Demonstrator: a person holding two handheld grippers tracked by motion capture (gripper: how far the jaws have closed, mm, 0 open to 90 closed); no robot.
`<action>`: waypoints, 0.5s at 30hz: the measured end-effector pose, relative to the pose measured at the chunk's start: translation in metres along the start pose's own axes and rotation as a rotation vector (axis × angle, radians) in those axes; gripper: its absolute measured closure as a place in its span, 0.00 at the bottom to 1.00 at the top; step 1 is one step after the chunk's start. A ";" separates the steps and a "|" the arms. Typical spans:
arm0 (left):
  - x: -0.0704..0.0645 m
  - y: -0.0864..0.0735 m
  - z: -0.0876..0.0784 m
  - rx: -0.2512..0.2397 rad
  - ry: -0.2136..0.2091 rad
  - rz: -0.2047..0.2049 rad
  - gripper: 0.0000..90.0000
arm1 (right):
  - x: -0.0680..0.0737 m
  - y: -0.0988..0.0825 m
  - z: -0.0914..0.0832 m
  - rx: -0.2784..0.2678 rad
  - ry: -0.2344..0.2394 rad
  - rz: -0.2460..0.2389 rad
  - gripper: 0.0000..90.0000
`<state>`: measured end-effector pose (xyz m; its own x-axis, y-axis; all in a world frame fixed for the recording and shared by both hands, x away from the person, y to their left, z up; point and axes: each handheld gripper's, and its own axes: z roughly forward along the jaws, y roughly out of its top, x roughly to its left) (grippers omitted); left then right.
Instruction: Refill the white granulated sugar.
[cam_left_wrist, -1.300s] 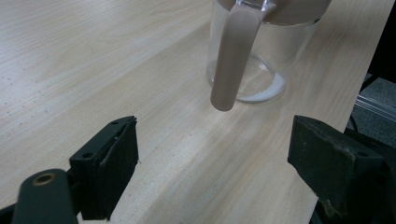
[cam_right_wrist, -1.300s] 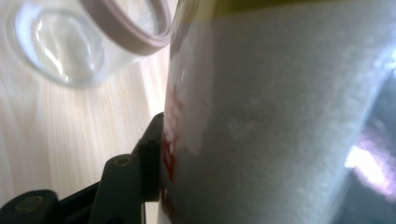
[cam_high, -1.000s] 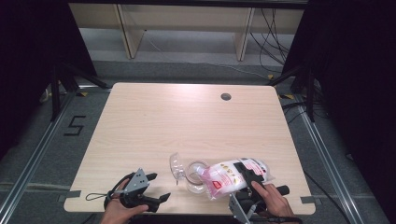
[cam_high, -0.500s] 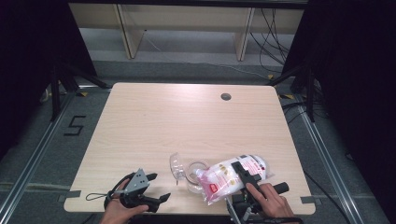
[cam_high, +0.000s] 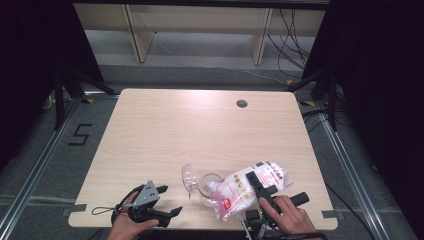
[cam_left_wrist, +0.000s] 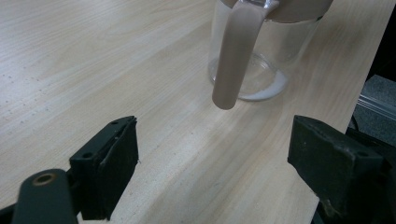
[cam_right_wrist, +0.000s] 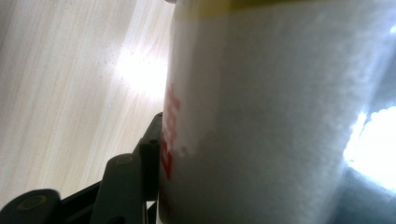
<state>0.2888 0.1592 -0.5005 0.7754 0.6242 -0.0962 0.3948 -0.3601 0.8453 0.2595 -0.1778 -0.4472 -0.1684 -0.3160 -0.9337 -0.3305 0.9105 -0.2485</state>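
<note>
A clear plastic bag (cam_high: 235, 194) of white grains with red print lies tilted near the table's front edge. My right gripper (cam_high: 258, 183) is shut on its middle; in the right gripper view the bag (cam_right_wrist: 280, 116) bulges against a black jaw. The bag's lower left end rests at the mouth of a glass jar (cam_high: 207, 186), whose clear lid (cam_high: 188, 176) is flipped open to the left. The jar (cam_left_wrist: 254, 70) has a little white stuff at its bottom. My left gripper (cam_high: 162, 202) (cam_left_wrist: 219, 163) sits left of the jar, open, with nothing between its fingers.
The light wooden table (cam_high: 200, 130) has a round cable hole (cam_high: 242, 104) at the back right. The front edge runs just below both hands. Shelf legs and cables stand on the floor beyond the table.
The bag has tipped slightly, its left end lower toward the jar and its right end a bit higher. The left gripper has not moved.
</note>
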 end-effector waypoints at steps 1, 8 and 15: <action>0.000 0.000 0.000 0.000 0.000 0.000 0.18 | 0.000 0.000 0.000 0.000 0.000 0.000 0.55; 0.000 0.000 0.000 0.002 0.005 0.000 0.18 | -0.003 -0.002 0.000 0.010 -0.008 -0.033 0.56; 0.000 -0.001 0.001 0.003 0.009 -0.002 0.18 | -0.003 -0.003 -0.001 0.018 -0.010 -0.022 0.56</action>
<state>0.2887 0.1588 -0.5014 0.7699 0.6313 -0.0934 0.3979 -0.3604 0.8437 0.2599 -0.1797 -0.4430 -0.1518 -0.3337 -0.9304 -0.3171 0.9080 -0.2739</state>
